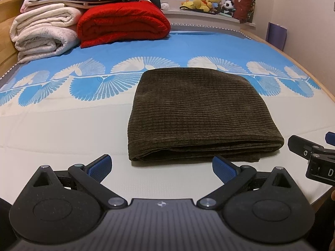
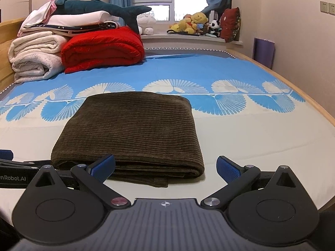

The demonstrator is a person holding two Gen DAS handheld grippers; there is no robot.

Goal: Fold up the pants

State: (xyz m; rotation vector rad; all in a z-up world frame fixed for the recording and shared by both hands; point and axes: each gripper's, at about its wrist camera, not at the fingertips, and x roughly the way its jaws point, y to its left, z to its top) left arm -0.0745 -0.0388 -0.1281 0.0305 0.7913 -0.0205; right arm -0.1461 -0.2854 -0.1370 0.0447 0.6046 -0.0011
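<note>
The dark olive corduroy pants (image 1: 201, 113) lie folded into a flat rectangular stack on the bed; they also show in the right wrist view (image 2: 134, 133). My left gripper (image 1: 162, 168) is open and empty, just in front of the stack's near edge. My right gripper (image 2: 166, 168) is open and empty, in front of the stack's near right corner, its left fingertip (image 2: 103, 166) over the stack's edge. The right gripper also shows at the right edge of the left wrist view (image 1: 309, 148).
The bed (image 1: 62, 129) has a white and blue patterned sheet. Folded white blankets (image 1: 41, 33) and a red quilt (image 1: 123, 23) are piled at the back left. Plush toys (image 2: 194, 24) sit on the windowsill. A wall runs along the right side.
</note>
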